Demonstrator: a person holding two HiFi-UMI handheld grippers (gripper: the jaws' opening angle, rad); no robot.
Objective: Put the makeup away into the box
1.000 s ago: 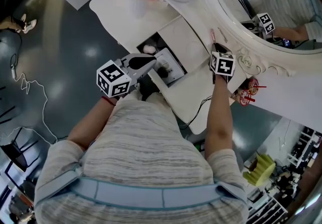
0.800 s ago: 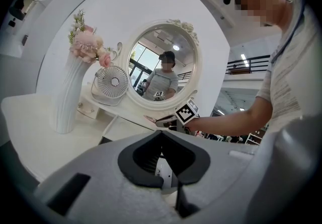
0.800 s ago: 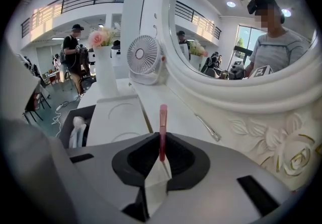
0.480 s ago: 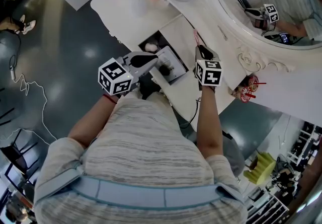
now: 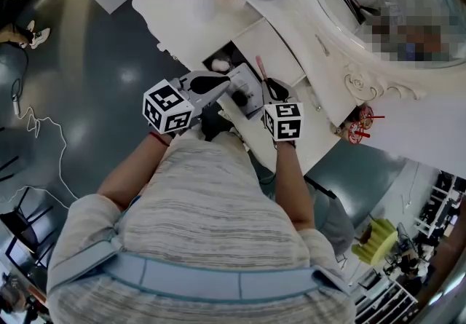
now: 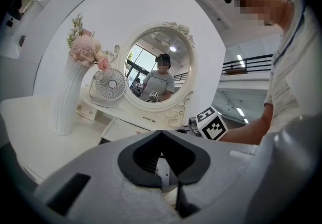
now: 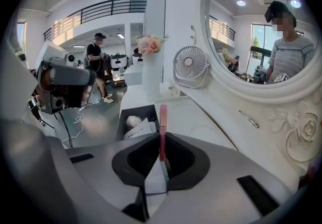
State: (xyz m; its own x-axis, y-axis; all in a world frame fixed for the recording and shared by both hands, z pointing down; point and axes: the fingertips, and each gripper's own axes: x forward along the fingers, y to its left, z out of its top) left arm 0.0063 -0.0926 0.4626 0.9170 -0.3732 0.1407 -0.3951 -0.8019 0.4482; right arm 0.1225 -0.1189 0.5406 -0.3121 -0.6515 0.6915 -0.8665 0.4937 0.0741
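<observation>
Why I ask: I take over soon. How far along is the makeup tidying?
Done: a white puff lies in the open box. In hand: the right gripper is shut on a pink makeup stick, not yet inside. Left: dropping it in, then perhaps the slim silver item by the mirror frame.

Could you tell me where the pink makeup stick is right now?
In the head view's centre, the pink makeup stick is gripped in the right tongs, above the white vanity top, just right of the open box.
</observation>
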